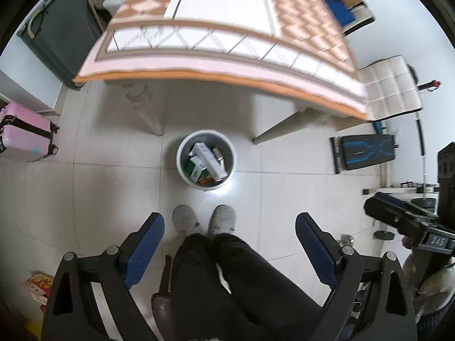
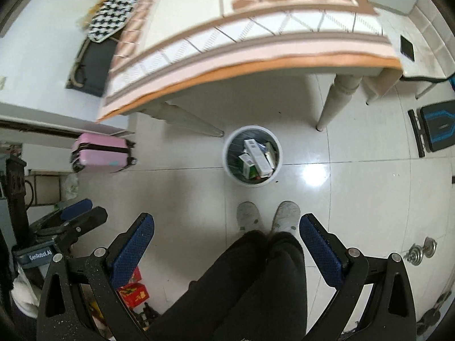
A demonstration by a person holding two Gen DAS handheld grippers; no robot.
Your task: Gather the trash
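A round white trash bin (image 1: 182, 170) stands on the tiled floor under the table's front edge; it also shows in the right wrist view (image 2: 229, 167). Inside lie several cartons and boxes (image 1: 206, 160), white and green (image 2: 256, 156). My left gripper (image 1: 229, 224) is open and empty, held high above the floor over the person's legs. My right gripper (image 2: 226, 226) is open and empty at about the same height. Each gripper shows in the other's view, the right one (image 1: 409, 221) and the left one (image 2: 71, 221).
A table with an orange patterned cloth (image 1: 227, 42) (image 2: 241, 45) overhangs the bin, its legs (image 1: 148, 110) (image 2: 338, 96) beside it. A pink suitcase (image 1: 25, 133) (image 2: 99, 153) stands left. A white chair (image 1: 395, 88) and a black-blue step board (image 1: 366, 153) are right. Red boxes (image 2: 133, 294) lie near my feet (image 1: 204, 218).
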